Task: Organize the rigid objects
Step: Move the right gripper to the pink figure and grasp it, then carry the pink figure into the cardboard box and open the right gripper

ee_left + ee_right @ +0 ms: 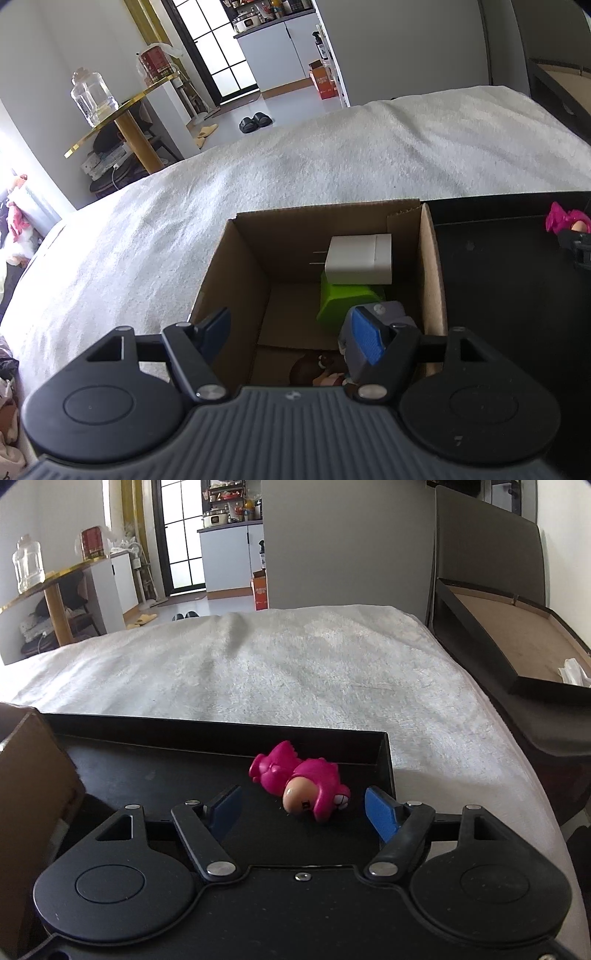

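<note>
A cardboard box (243, 258) stands on the white blanket. Inside lie a white power adapter (360, 258), a green block (343, 299), a grey object (391, 314) and a brown figure (314, 367). My left gripper (291, 332) is open above the box, empty. A pink toy figure (303, 781) lies on its side in the black tray (221, 731), beside the box. My right gripper (303, 812) is open, its fingers on either side of the toy and just short of it. The toy also shows in the left wrist view (565, 219).
The white blanket (295, 664) covers the bed beyond the tray. A dark open case (517, 646) sits at the right edge of the bed. A gold table with a glass jar (90, 98) stands to the left, off the bed.
</note>
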A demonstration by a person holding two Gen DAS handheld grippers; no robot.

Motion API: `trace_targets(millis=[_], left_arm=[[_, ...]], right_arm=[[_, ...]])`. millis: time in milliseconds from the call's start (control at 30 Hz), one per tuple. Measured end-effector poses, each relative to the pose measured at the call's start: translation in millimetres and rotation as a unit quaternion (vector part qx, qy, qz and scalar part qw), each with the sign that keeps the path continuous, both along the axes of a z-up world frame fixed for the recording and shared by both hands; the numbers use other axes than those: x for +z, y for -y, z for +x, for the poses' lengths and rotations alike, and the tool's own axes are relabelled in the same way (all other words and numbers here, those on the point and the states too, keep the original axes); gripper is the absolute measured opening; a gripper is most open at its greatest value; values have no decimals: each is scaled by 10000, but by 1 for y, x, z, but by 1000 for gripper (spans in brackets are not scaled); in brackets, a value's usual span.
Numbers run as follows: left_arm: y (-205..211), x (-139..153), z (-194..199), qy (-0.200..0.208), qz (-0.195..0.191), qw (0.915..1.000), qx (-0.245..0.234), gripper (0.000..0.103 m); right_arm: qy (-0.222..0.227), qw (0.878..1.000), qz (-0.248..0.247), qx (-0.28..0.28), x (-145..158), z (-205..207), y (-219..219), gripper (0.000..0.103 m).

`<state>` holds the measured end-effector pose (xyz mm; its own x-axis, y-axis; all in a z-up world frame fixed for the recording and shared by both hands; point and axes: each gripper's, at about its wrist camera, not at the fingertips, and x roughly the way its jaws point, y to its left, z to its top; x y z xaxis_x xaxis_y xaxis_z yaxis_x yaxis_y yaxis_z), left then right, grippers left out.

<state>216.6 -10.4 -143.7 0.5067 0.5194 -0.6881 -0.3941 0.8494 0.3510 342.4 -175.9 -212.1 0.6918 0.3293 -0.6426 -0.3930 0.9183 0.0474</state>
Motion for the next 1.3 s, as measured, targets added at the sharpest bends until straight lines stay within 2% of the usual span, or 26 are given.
trace_targets(millis=[167, 300, 633, 1000, 1300], left_arm=[[-5, 2, -2, 6, 11, 10000, 26, 71], [-9, 1, -4, 23, -33, 10000, 50, 72], [-14, 4, -10, 167, -154, 9997, 86, 72], [-20, 9, -19, 300, -261, 9992, 94, 72], [-24, 8, -20, 321, -347, 9988, 140, 72]], right_arm=[[37, 9999, -133, 66, -6, 9, -4, 72], [-11, 9995, -231, 208, -8, 9, -7, 41], [-173, 9989, -228, 359, -2, -22, -9, 41], [-352, 9990, -182, 212, 5, -49, -6, 41], [-775, 9970, 13, 44, 1, -54, -5, 43]])
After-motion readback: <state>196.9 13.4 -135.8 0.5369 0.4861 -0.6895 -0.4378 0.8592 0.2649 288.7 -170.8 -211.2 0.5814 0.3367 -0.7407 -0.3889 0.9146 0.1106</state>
